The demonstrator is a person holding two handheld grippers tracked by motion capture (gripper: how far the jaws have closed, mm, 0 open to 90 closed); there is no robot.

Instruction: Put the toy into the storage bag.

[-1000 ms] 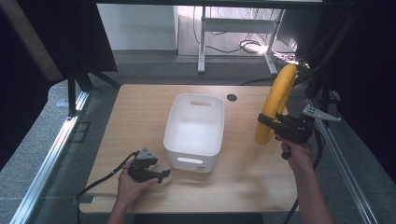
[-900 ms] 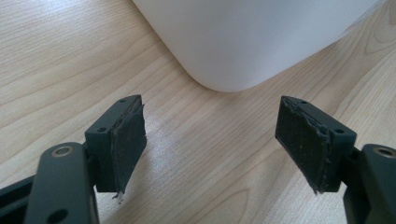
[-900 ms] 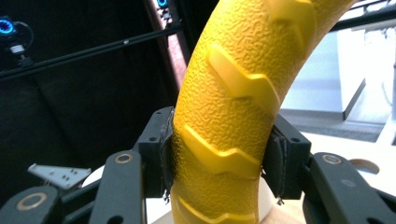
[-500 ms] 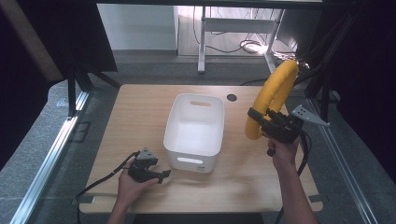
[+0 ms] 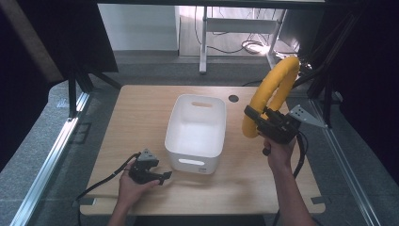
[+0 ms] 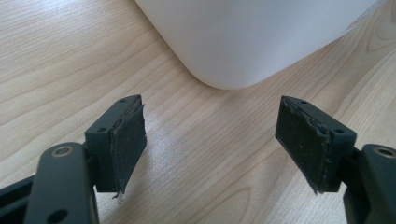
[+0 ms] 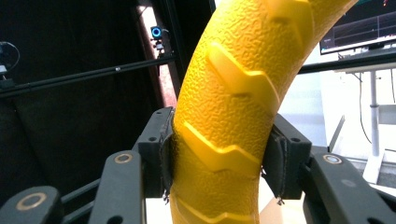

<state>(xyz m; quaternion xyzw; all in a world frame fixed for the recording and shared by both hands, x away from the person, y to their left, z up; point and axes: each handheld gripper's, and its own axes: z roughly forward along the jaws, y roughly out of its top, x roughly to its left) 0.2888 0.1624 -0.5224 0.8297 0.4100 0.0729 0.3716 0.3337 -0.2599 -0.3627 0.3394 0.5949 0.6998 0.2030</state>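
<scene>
1. Ring (image 5: 272, 96) of yellow, thick and curved, hangs in the air beyond the right edge of the wooden surface (image 5: 141, 113), beside the white bin (image 5: 195, 129) and above its rim level.
2. The right gripper (image 5: 251, 117) has its fingers clamped on the ring's lower part; in the right gripper view the two pads (image 7: 164, 154) press into either side of the yellow body (image 7: 233, 102).
3. That yellow body has a pebbled skin with raised chevron ridges running across it; no brand, label or lettering can be read on it.
4. The person's right hand (image 5: 278, 153) grips the tool from below, with a cable looping down beside the forearm.
5. The left gripper (image 5: 162, 177) lies low over the near left part of the surface, held in the left hand (image 5: 134, 186), pointing toward the bin's near wall.
6. In the left gripper view its fingers (image 6: 128, 140) stand wide apart with bare wood between them, and the bin's rounded white corner (image 6: 243, 42) sits just ahead.
7. The bin stands upright at the middle of the surface, with slot handles in its near and far walls; it looks empty, though part of its floor is in shade.
8. A dark round grommet (image 5: 234, 99) sits in the surface just past the bin's far right corner.
9. A monitor (image 7: 357, 25) at the top right of the right gripper view shows faint lines, too small to read.
</scene>
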